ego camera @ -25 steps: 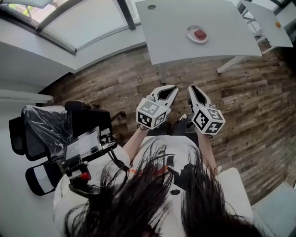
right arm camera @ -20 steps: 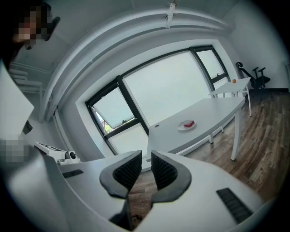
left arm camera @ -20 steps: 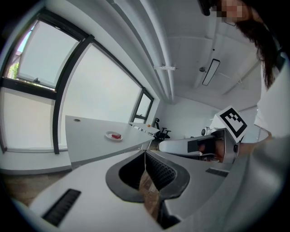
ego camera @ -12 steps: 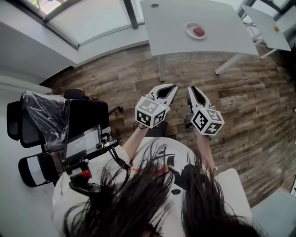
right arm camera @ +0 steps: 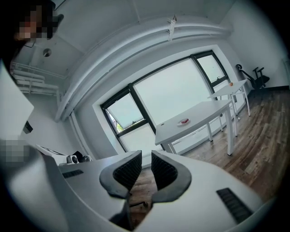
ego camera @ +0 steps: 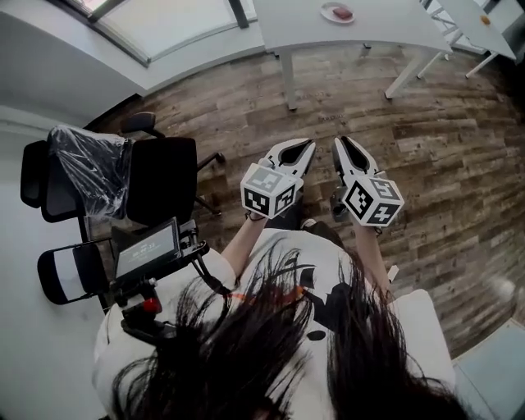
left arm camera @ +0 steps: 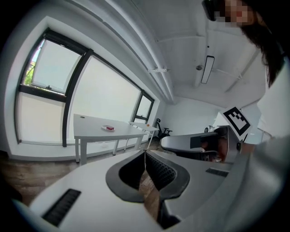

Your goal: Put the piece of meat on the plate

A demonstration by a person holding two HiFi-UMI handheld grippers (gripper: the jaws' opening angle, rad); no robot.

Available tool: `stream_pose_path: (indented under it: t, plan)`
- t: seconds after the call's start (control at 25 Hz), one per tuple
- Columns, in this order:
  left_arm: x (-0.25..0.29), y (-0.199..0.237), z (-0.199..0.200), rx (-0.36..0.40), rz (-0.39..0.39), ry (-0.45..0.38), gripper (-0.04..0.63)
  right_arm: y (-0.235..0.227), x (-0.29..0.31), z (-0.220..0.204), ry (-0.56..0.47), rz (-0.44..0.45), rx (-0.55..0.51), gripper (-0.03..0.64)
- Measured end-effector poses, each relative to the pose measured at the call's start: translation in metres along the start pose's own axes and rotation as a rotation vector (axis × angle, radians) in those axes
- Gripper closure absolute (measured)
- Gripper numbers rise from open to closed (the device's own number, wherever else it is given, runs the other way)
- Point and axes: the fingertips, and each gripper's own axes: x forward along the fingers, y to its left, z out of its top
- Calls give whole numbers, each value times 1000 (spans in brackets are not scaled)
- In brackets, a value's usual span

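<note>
- A red piece of meat [ego camera: 343, 12] lies on a round white plate [ego camera: 330, 14] on a white rectangular table [ego camera: 394, 25], at 12 o'clock, well apart from both grippers.
- Left gripper [ego camera: 299, 148]: jaw tips meet, nothing between them.
- Right gripper [ego camera: 343, 146]: jaws narrowly apart, empty.

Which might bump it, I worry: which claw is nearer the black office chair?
Left. The left claw hangs right of the black office chair, apart from it; the right claw is beyond the left.

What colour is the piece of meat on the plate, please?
Red: the piece of meat shows best in the head view.
</note>
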Motion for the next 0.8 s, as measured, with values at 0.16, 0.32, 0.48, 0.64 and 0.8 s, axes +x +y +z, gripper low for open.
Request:
stream_pose_path:
  t: [0.16, 0.32, 0.48, 0.64, 0.8]
  plan:
    - [0, 2, -6, 1, -2, 6, 589, 3, 3, -5, 4, 8, -6, 545]
    - [-2, 2, -9, 3, -4, 7, 589, 6, 3, -10, 7, 11, -5, 545]
    - [-4, 1, -10, 6, -8, 12, 589, 8, 3, -12, 9, 11, -6, 545]
    - [-3, -3, -9, 14, -17, 18, 589, 7, 0, -10, 6, 3, -6, 545]
    - [-3, -5, -9, 22, -24, 21, 589, 7, -1, -10, 8, 0, -8, 545]
